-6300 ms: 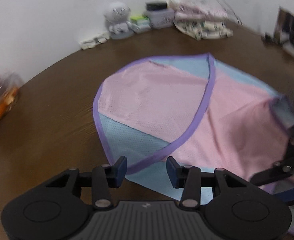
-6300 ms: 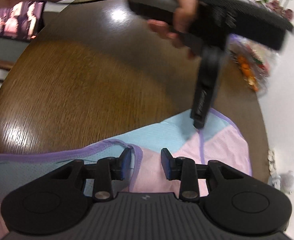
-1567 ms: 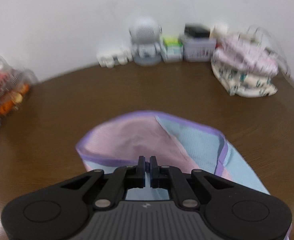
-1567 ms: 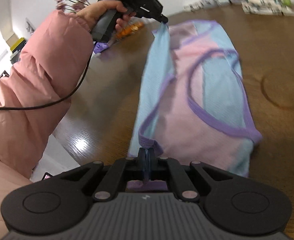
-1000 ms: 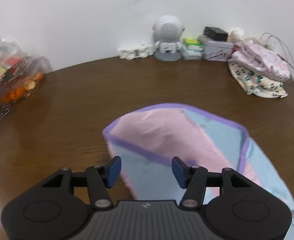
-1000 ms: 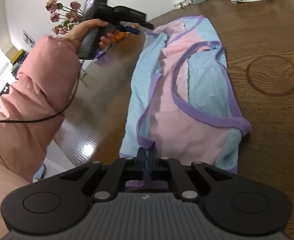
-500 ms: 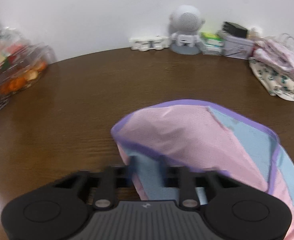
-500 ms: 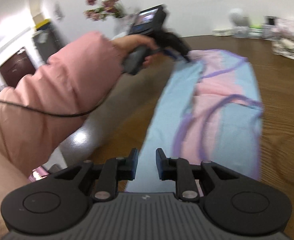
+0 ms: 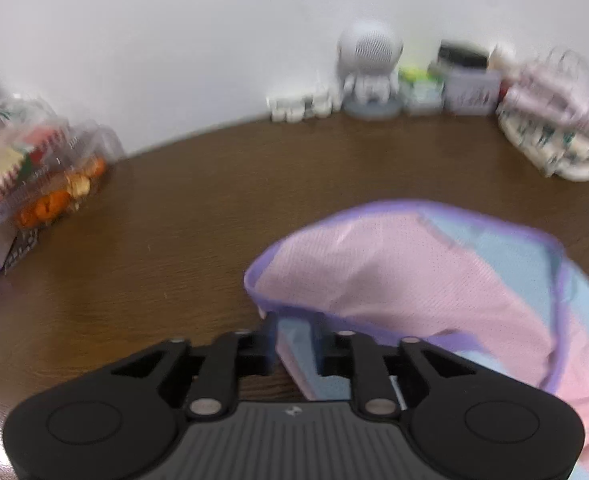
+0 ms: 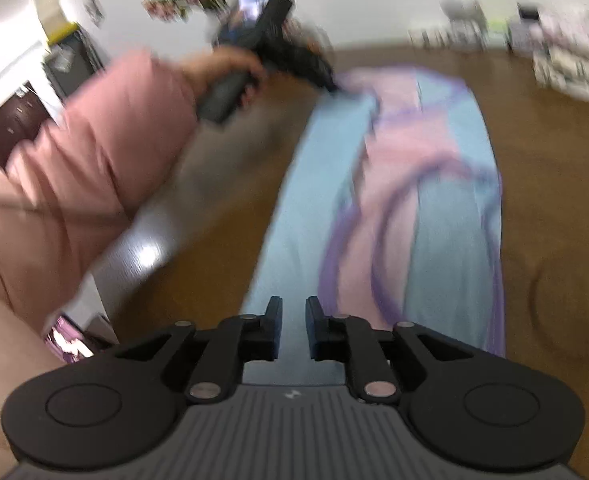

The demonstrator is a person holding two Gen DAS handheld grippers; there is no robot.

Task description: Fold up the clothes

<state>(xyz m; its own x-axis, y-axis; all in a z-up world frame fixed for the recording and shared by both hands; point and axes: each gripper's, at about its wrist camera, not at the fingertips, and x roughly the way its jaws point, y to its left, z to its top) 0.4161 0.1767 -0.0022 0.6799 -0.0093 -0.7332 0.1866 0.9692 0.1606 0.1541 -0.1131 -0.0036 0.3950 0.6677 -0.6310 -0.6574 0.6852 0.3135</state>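
Observation:
A pink and light-blue mesh garment (image 9: pixel 414 280) with purple trim lies as a long folded strip (image 10: pixel 434 200) on the brown wooden table (image 9: pixel 174 240). My left gripper (image 9: pixel 294 334) sits at the garment's near corner. Its jaws are opening, and the blue edge of the cloth lies loose between them. In the right wrist view the left gripper (image 10: pixel 332 86) is at the strip's far left corner, held by a hand in a pink sleeve (image 10: pixel 94 160). My right gripper (image 10: pixel 293 320) hovers over the strip's near end. Its jaws are narrowly apart and closing, with nothing between them.
A clear bag of snacks and fruit (image 9: pixel 34 184) sits at the table's left. Along the wall stand a white robot-shaped speaker (image 9: pixel 370 68), small boxes (image 9: pixel 470 80) and a stack of folded clothes (image 9: pixel 554 140). A ring mark (image 10: pixel 566 300) shows on the wood beside the garment.
The left jaws went from wide apart to closed on the blue edge, and now stand partly apart. The right gripper let go of the purple hem, lifted and rolled.

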